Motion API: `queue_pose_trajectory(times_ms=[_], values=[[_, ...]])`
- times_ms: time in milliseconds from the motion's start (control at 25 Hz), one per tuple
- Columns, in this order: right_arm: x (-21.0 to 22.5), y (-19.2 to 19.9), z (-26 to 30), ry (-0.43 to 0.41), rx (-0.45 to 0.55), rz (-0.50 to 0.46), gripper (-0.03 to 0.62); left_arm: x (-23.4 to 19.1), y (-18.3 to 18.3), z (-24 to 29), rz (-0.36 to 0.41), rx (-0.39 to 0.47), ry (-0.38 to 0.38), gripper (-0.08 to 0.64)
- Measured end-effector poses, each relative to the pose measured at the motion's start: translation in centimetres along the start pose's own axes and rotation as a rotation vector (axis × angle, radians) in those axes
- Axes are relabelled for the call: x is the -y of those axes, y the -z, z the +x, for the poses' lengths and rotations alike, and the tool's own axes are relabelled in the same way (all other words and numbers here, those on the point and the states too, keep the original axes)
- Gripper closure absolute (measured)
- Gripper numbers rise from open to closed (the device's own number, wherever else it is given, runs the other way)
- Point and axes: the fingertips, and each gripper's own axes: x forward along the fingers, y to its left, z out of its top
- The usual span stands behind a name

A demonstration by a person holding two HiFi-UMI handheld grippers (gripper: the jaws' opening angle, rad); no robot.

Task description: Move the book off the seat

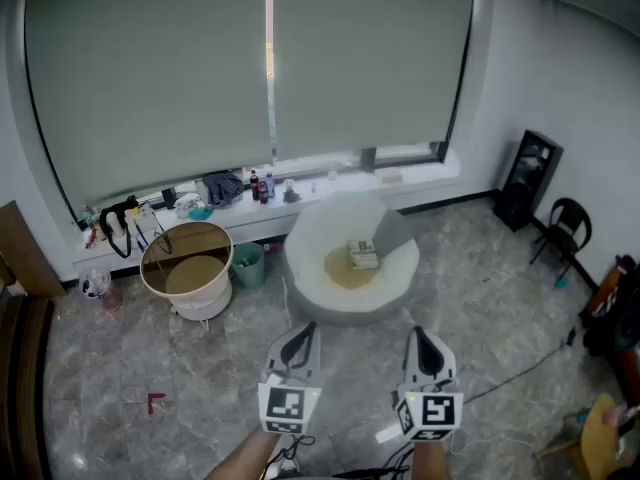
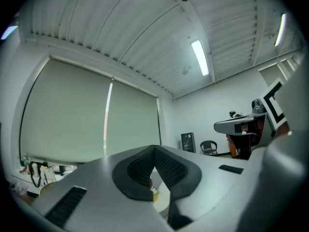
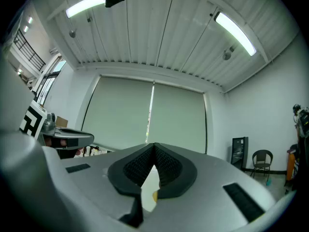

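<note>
Head view: book lies on the round white seat, well ahead of me. Tools: left gripper and right gripper, jaws closed, both empty. Step: approach, I judge. Next I must close in and open the jaws

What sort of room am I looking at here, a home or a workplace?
Probably a sparse office or studio, not a home: a wide roller blind drawn down, strip lights on a panelled ceiling, and a lone round white seat with a book on it.
</note>
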Motion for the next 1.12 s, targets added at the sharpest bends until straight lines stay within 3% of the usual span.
queue_pose_trajectory(times_ms=[440, 800, 1120], values=[[-4.4, 0.4, 3.5, 0.001, -0.009, 0.006, 0.589, -4.0, 0.5, 0.8, -0.006, 0.011, 0.009, 0.557], [-8.1, 1.2, 5.9, 0.053, -0.030, 0.040, 0.589, -7.8, 2.3, 0.9, -0.004, -0.021, 0.043, 0.557], [-9.3, 2.4, 8.0, 0.031, -0.052, 0.087, 0.589, -9.7, 3.6, 1.8, -0.013, -0.034, 0.034, 0.557]])
